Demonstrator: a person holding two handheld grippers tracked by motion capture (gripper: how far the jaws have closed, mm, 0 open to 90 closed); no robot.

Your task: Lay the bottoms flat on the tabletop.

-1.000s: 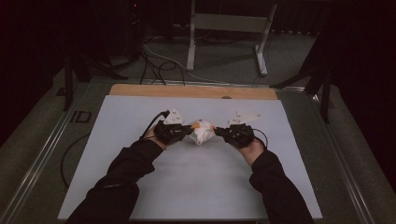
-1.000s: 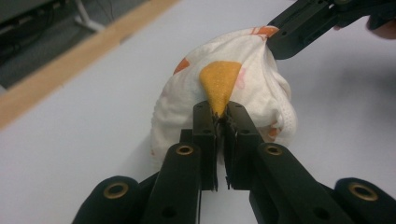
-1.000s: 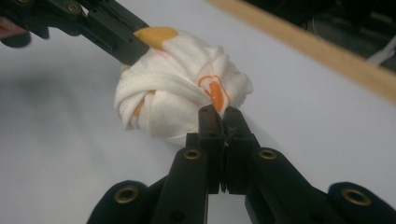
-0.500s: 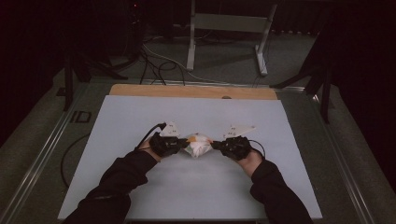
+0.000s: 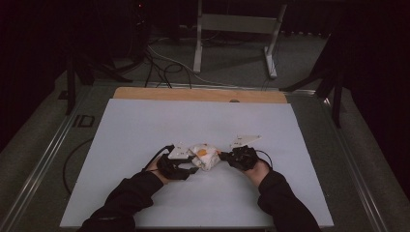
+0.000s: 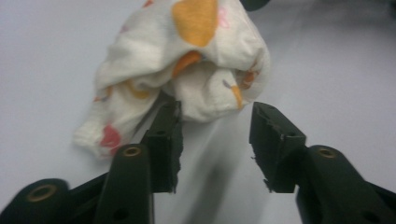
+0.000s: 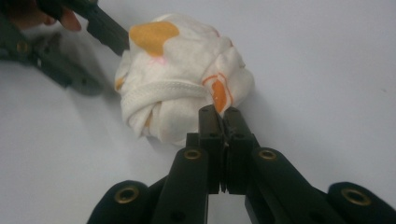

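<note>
Left gripper (image 6: 215, 140) has just let go: its jaws have been opening and now stand about half apart, pads bare, 1 jaw tip just touching the underside of the balled-up cloth (image 6: 187, 70), nothing pinched between them. Compared with a second ago both hands sit lower and nearer the person, and the cloth bundle (image 5: 203, 155), white with orange and pink print, now rests on the white worktop (image 5: 145, 125) between the 2 grippers instead of being held up by both. Right gripper (image 7: 219, 123) has its jaws narrow, pressed together on a fold at the bundle's near edge, so the cloth (image 7: 182, 74) is held from that side alone. Reads like a regrip: left side released, probably to pick a new edge and pull the wad open, right side anchoring. The left gripper (image 5: 186, 162) and right gripper (image 5: 223, 155) crowd the bundle from both sides. Around: wooden strip (image 5: 198, 94) along the worktop's far edge, metal stand (image 5: 237, 29) and loose cables (image 5: 159, 63) on the floor behind, all well apart. Nothing on the worktop blocks the work; only the tight wrapped band of fabric around the wad could resist unfolding.
</note>
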